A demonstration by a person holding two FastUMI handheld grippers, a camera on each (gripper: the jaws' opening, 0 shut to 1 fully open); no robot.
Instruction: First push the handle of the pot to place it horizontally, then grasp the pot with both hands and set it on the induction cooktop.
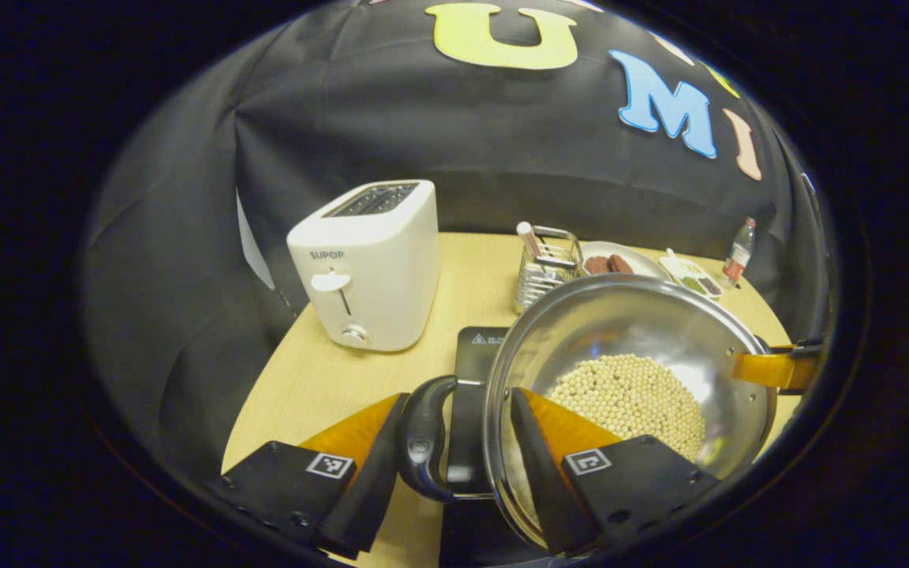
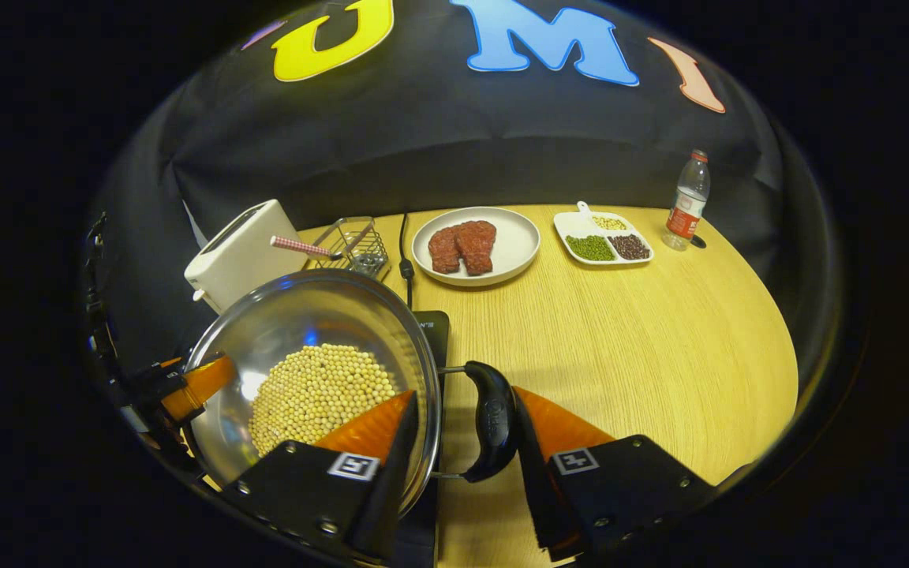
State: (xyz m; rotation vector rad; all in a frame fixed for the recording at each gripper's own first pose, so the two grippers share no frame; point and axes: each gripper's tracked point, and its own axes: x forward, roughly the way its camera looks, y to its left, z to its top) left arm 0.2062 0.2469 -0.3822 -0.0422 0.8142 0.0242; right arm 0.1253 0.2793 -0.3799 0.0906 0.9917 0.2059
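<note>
The pot (image 1: 628,371), a steel one loaded with pale beans (image 1: 632,398), is held at both side handles above the induction cooktop (image 1: 474,347); whether its base touches the cooktop cannot be told.

In the left gripper view, the left gripper (image 1: 454,442) is seen with its two fingers straddling the pot's rim: one finger is placed outside against the dark loop handle (image 1: 423,442), the other inside the bowl. Handle and rim are clamped between them at a medium-narrow width. At the far side of the pot, a finger of the other gripper is seen inside the rim.

In the right gripper view, the right gripper (image 2: 462,430) is set the same way on the opposite handle (image 2: 494,422): one finger is inside the pot over the beans, one outside against the handle. Both fingers appear pressed on it.

A white toaster (image 1: 368,264) is seen on the wooden table (image 2: 620,339) to the left of the pot, and a wire rack (image 1: 547,264) stands behind the pot. Farther back, a plate with meat (image 2: 476,244), a divided dish of beans and grains (image 2: 603,237) and a water bottle (image 2: 687,201) are lined along the table's far edge, well apart from the pot. A black cable (image 2: 405,260) is run between rack and plate.
</note>
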